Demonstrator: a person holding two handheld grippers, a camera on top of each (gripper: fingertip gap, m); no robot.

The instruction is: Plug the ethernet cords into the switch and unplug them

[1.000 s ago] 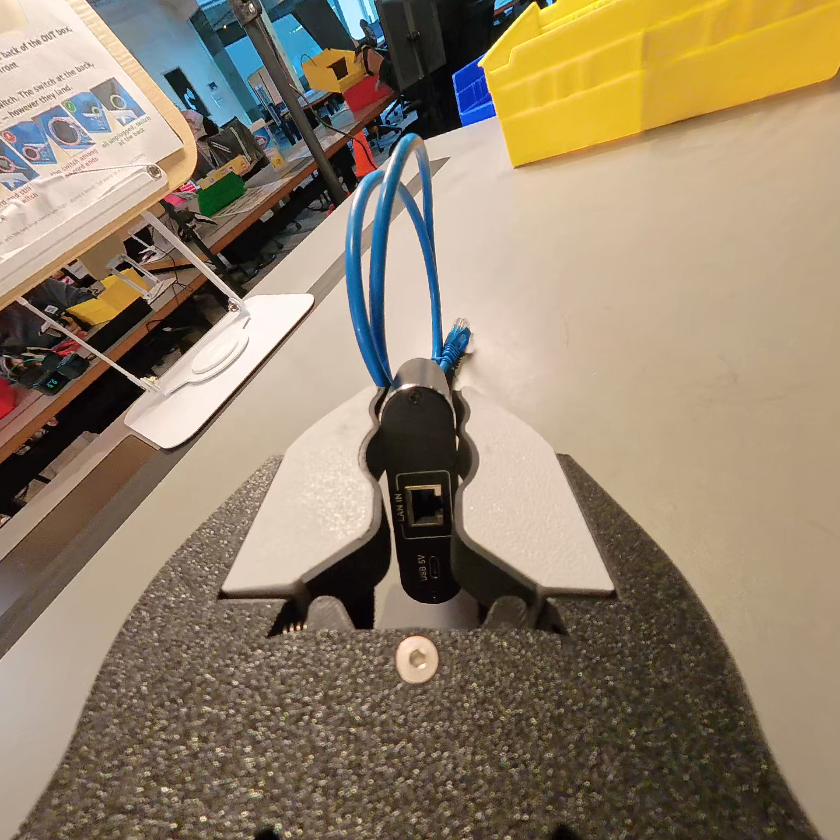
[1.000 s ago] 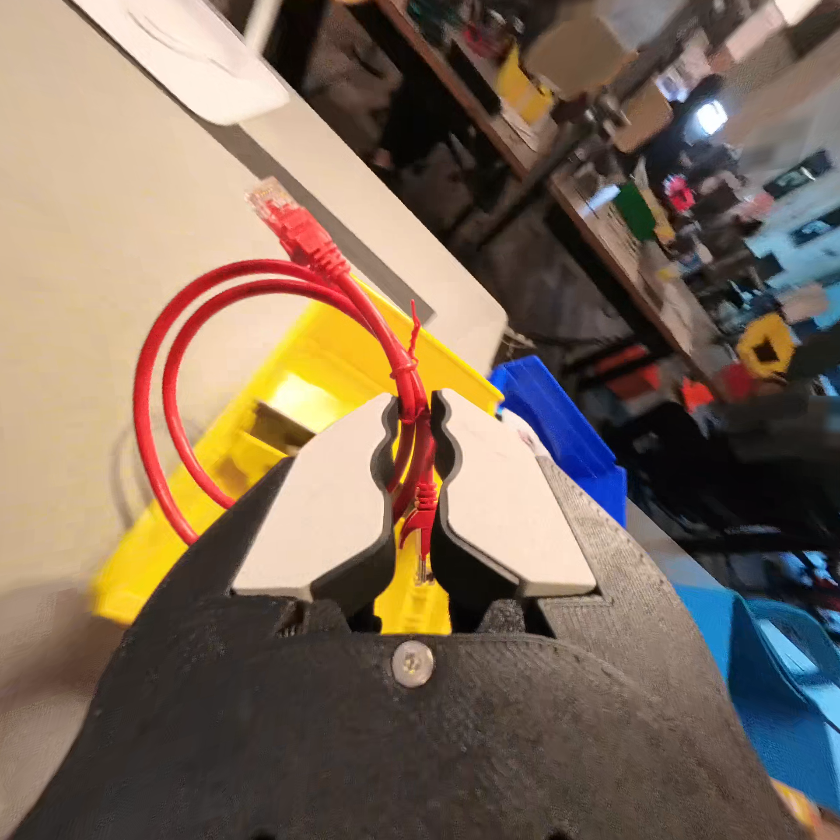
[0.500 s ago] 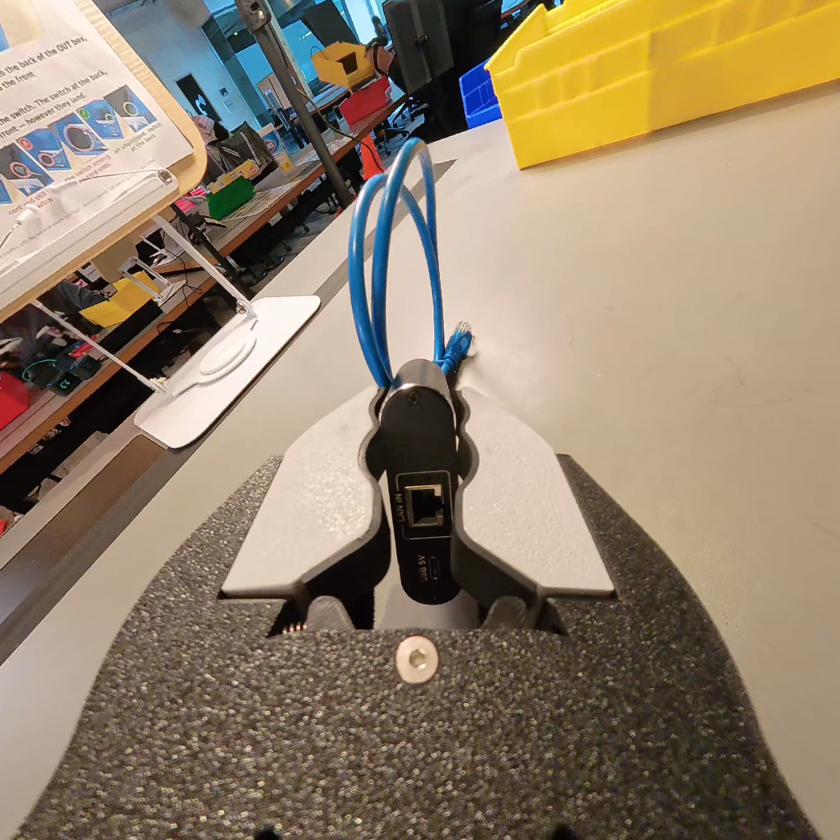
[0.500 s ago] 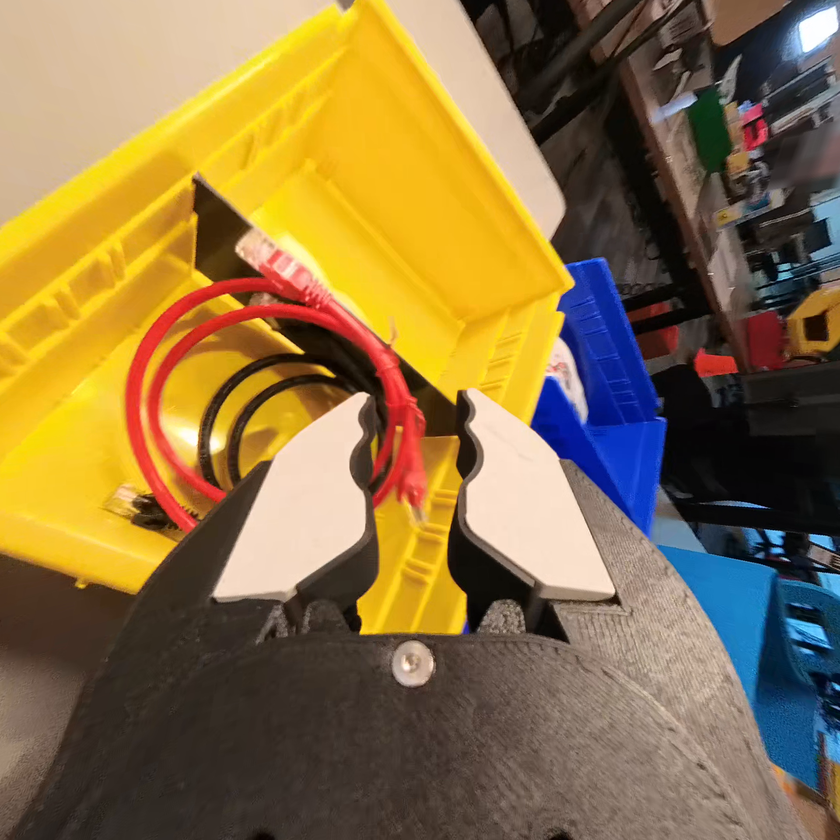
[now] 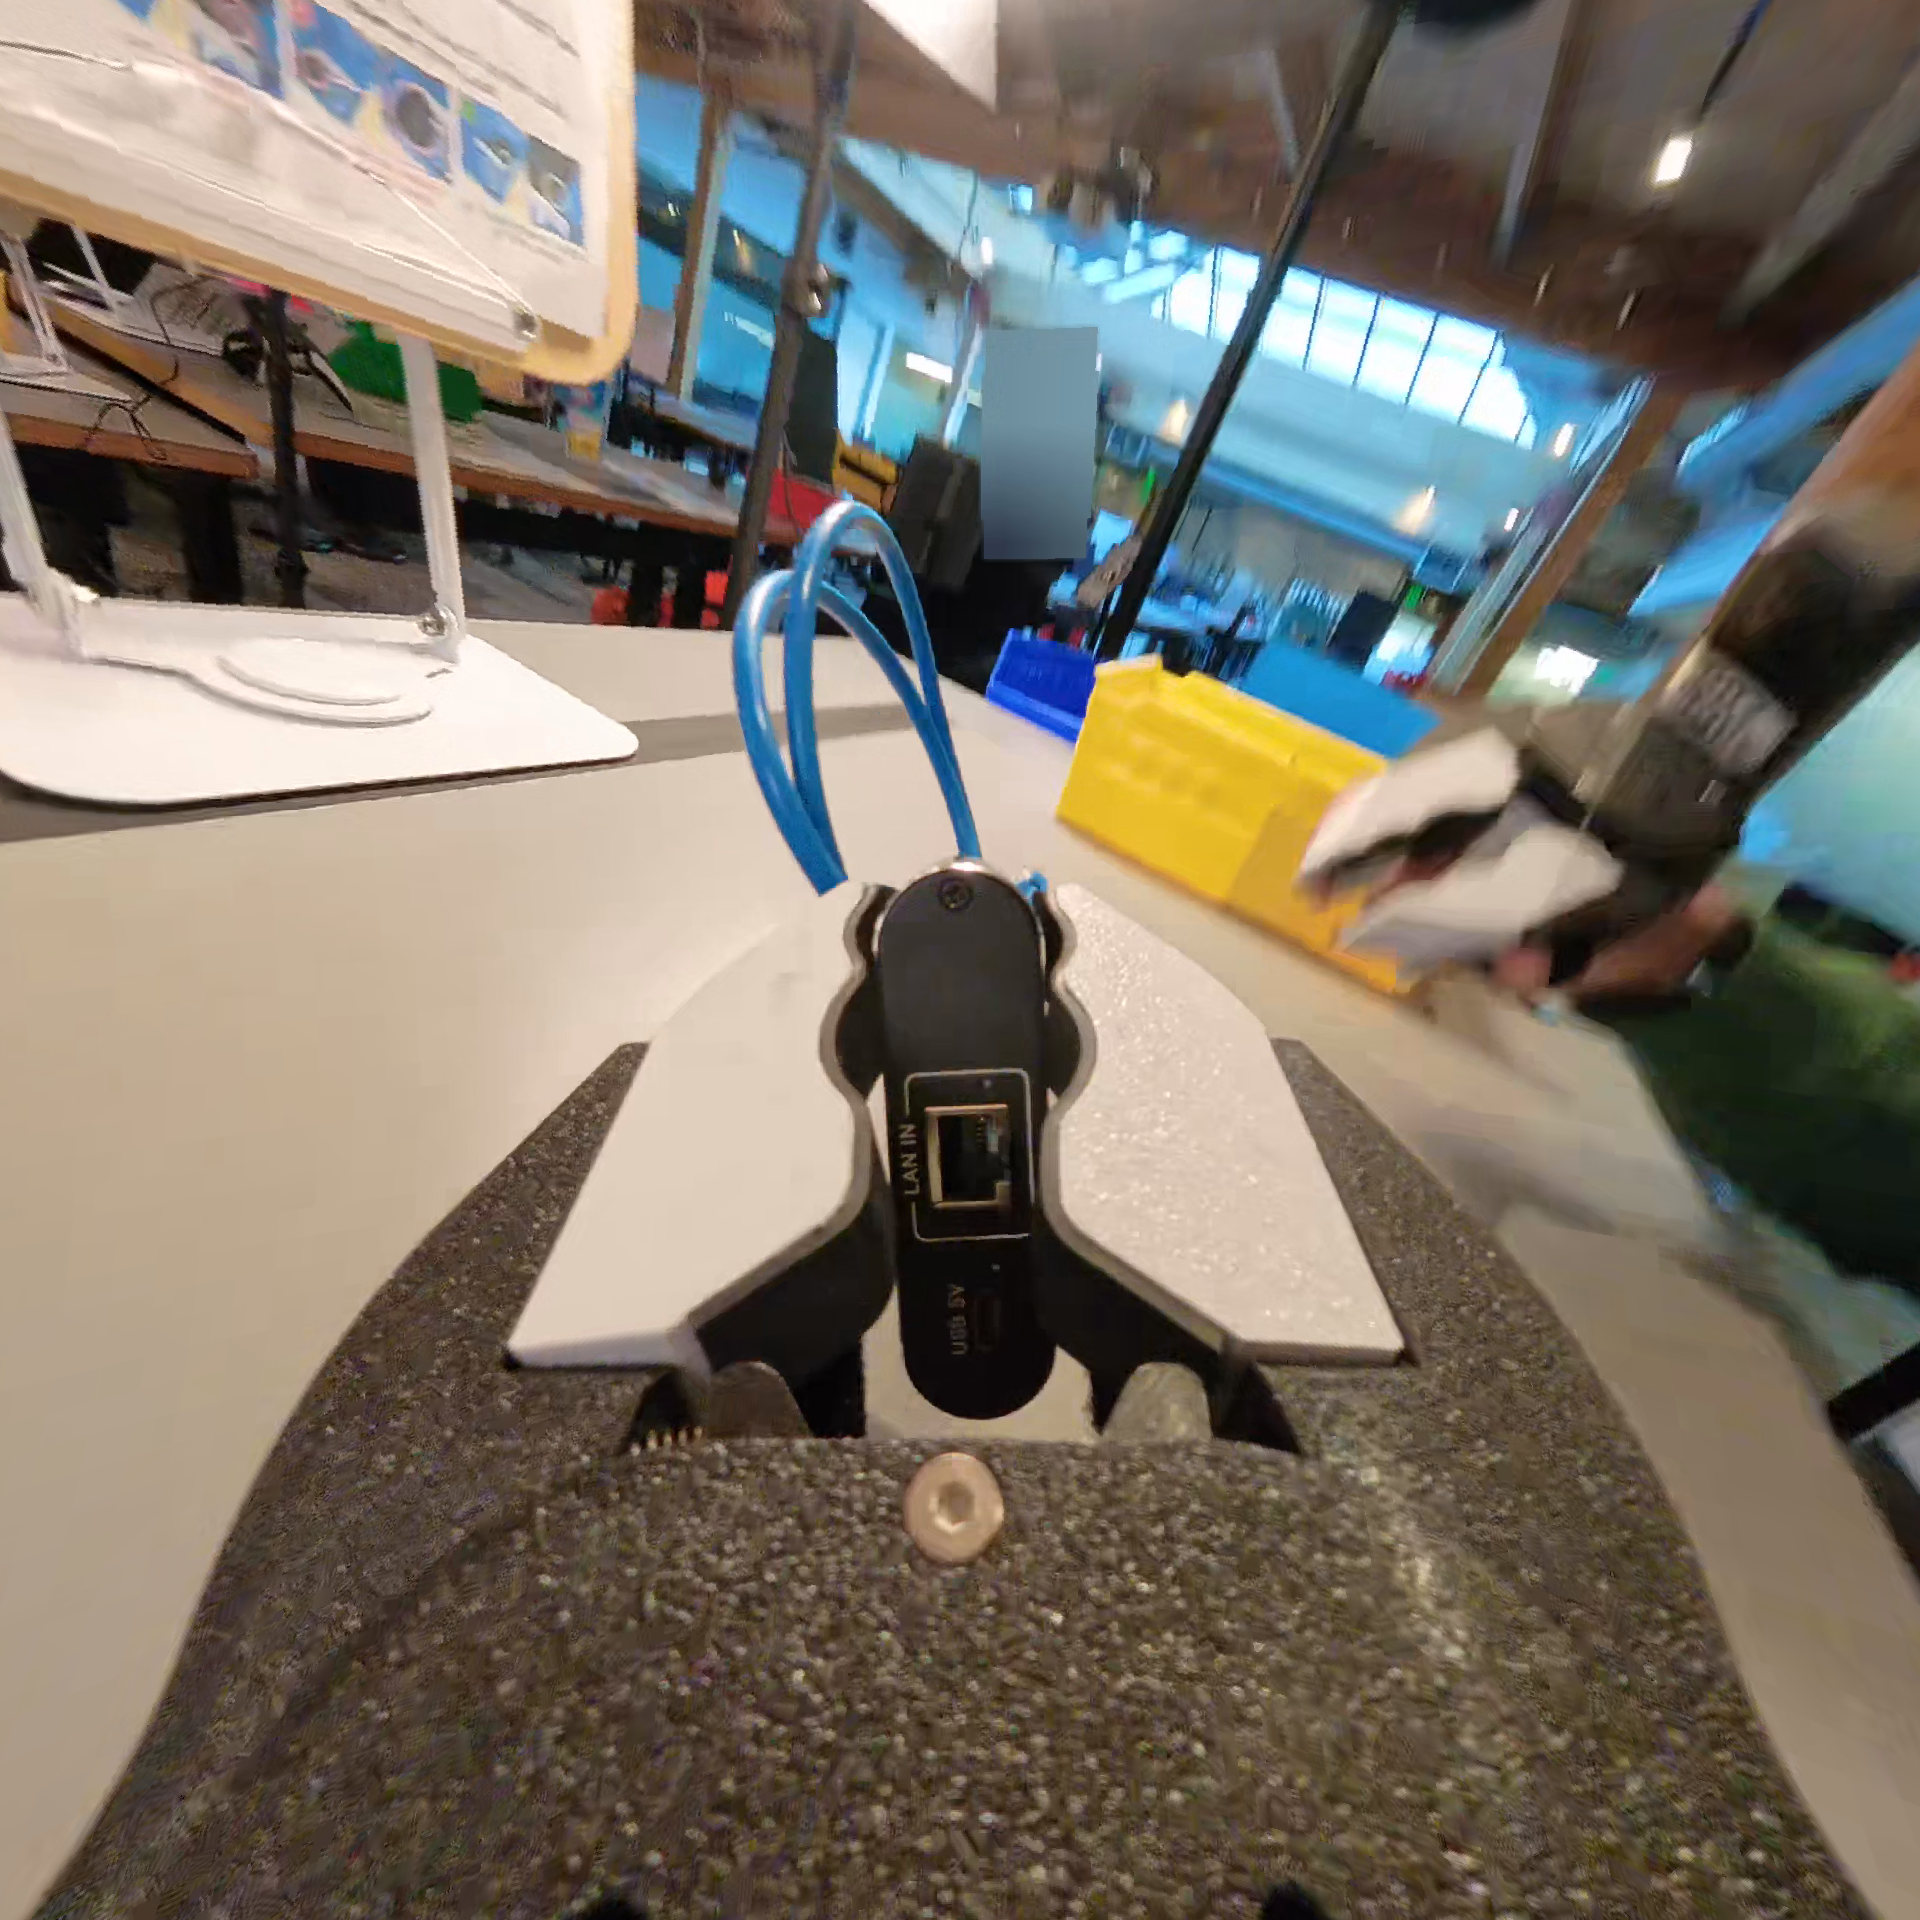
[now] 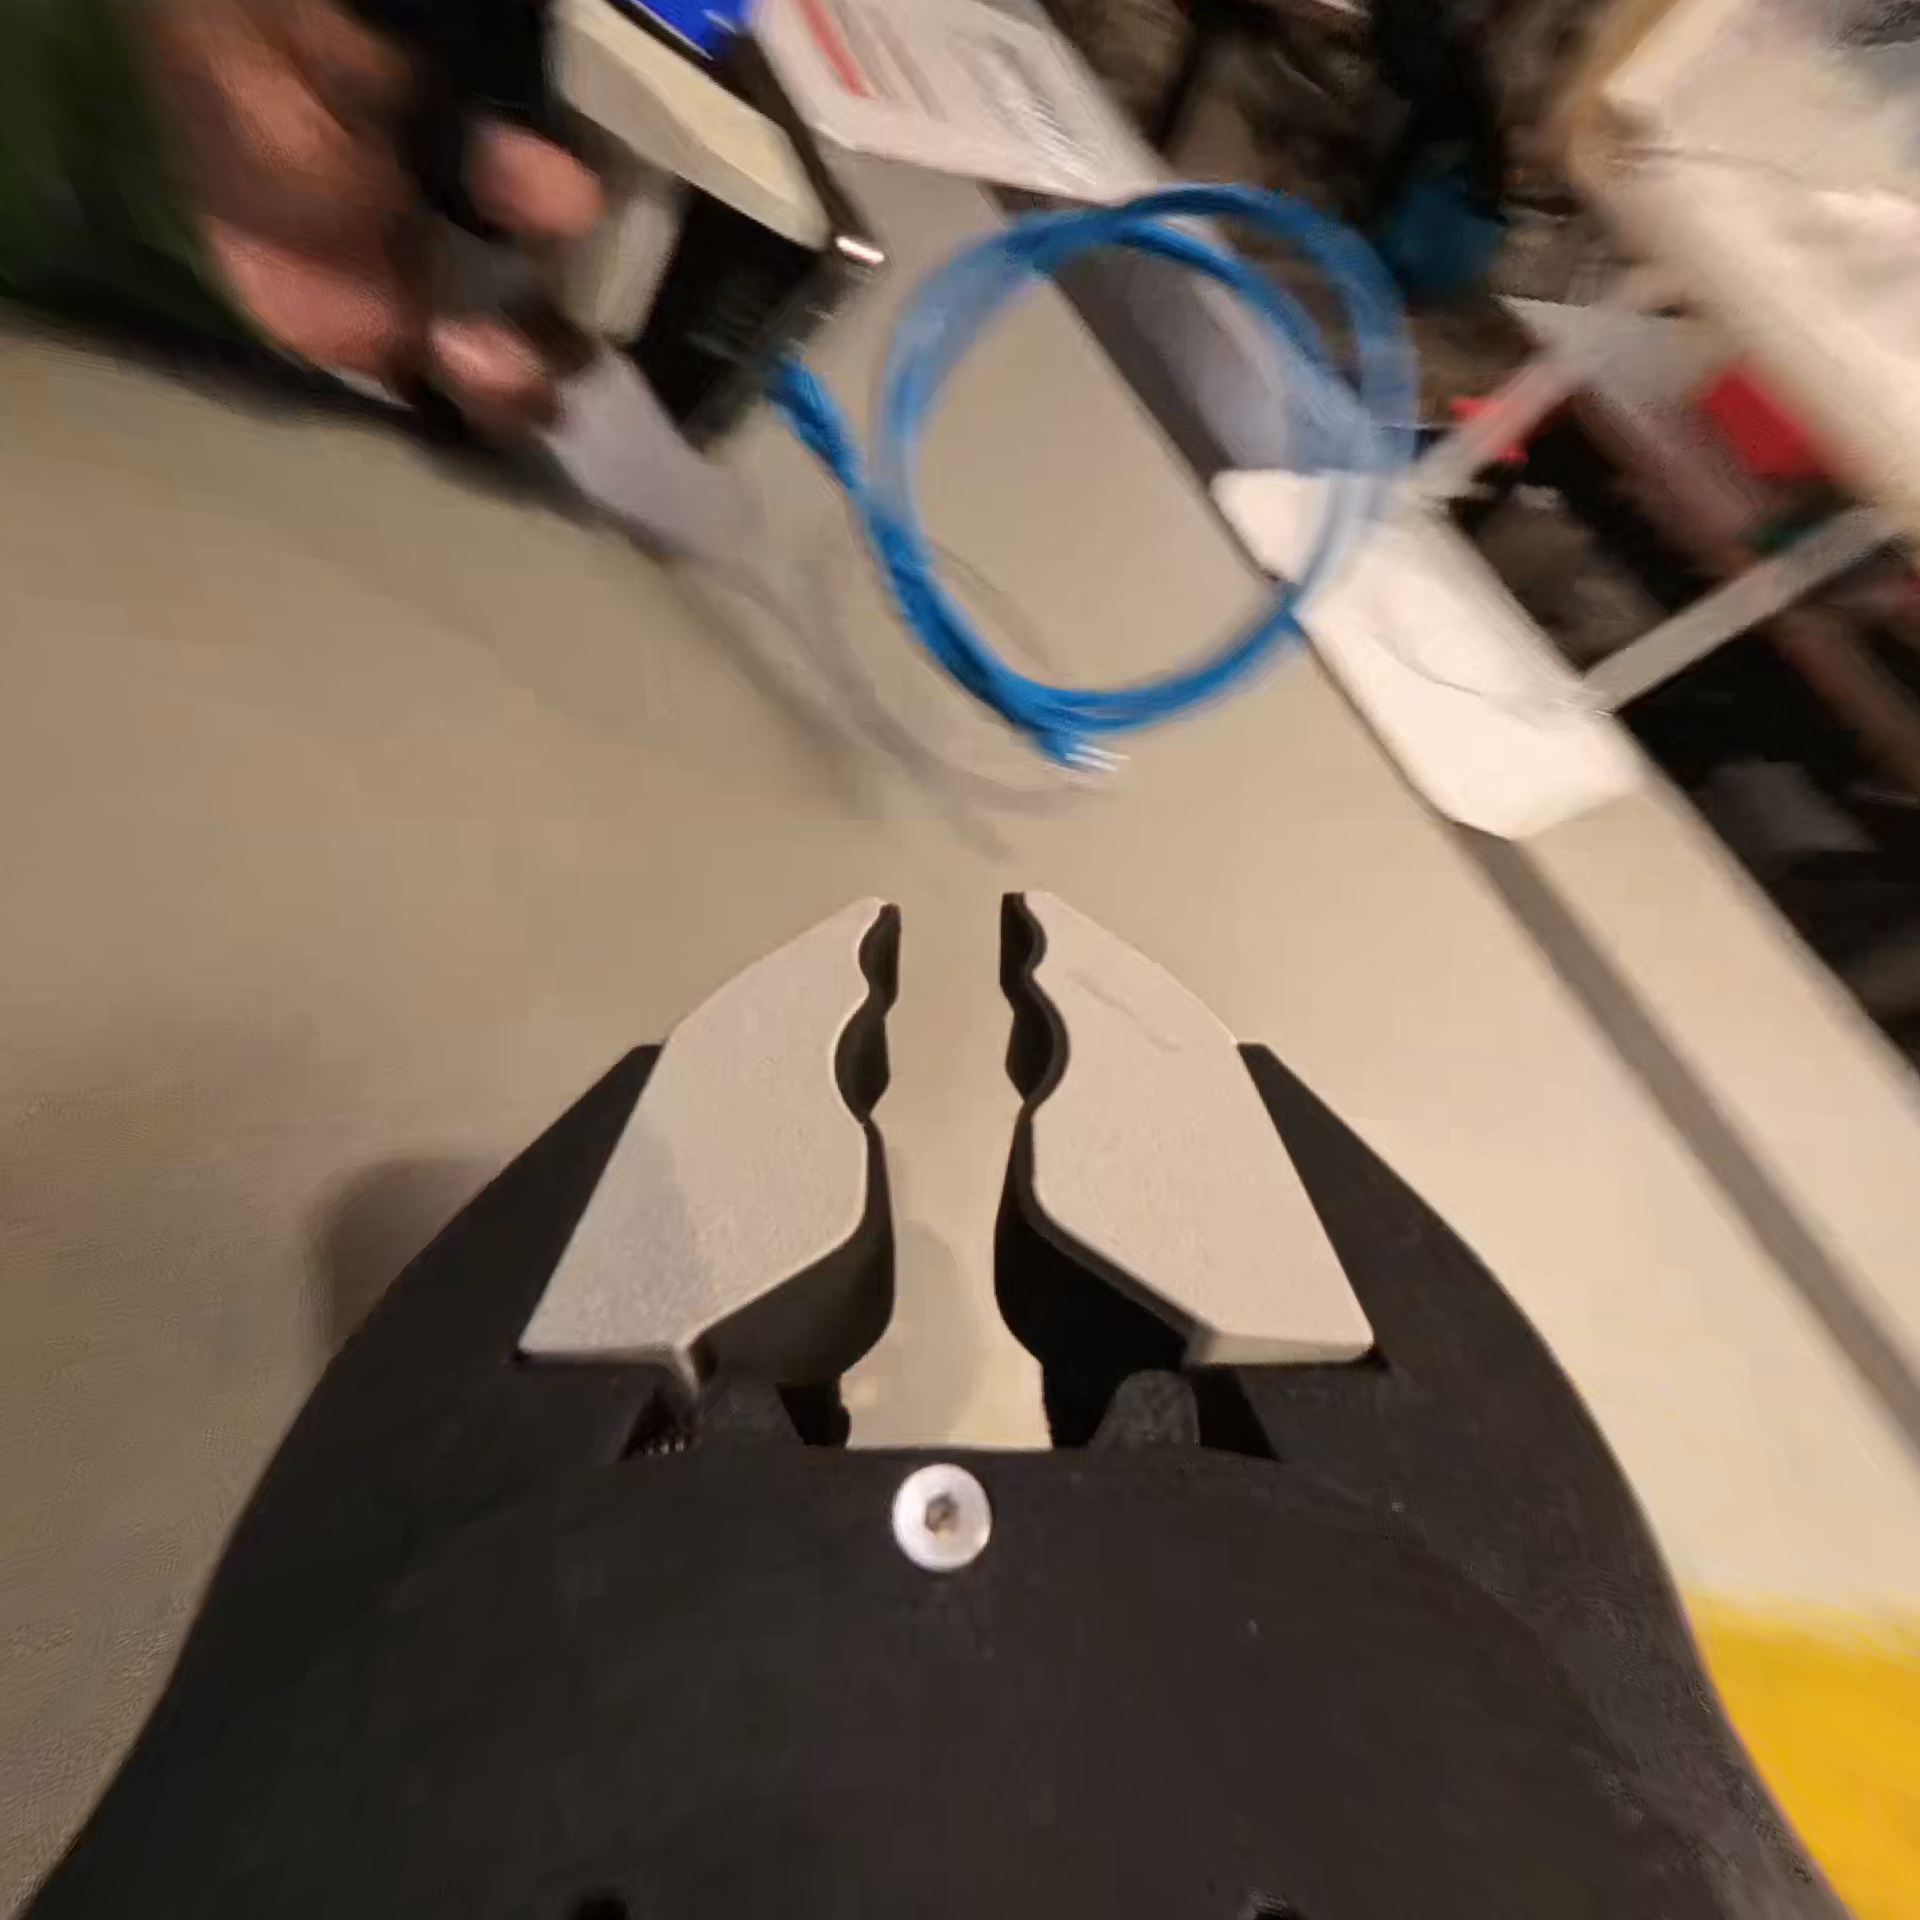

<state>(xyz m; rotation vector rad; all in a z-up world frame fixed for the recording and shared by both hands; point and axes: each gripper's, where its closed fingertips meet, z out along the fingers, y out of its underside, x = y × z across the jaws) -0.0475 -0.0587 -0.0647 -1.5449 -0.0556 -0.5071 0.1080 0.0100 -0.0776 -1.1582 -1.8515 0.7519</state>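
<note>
My left gripper (image 5: 958, 904) is shut on a black switch (image 5: 961, 1039) and holds it above the grey table (image 5: 312, 1039), with an empty port facing the camera. A looped blue ethernet cord (image 5: 800, 727) rises from the switch's far end. In the right wrist view the blurred switch (image 6: 717, 332) has one end of the blue cord (image 6: 1143, 665) in it, and the other plug (image 6: 1081, 753) hangs free. My right gripper (image 6: 948, 914) is open and empty, pointing at the cord from a short way off. It also shows blurred in the left wrist view (image 5: 1455, 862).
Yellow bins (image 5: 1195, 790) and a blue bin (image 5: 1039, 675) stand at the far right of the table. A white document stand (image 5: 312, 707) with a printed sheet is at the far left. A hand (image 6: 364, 229) holds the left gripper. A yellow bin corner (image 6: 1818, 1714) is close by. About 20 cm separates my left fingertips from my right.
My right gripper opened and let go of the red cord over the yellow bin, then swung round to face the left gripper. The left gripper turned rightward with the switch.
</note>
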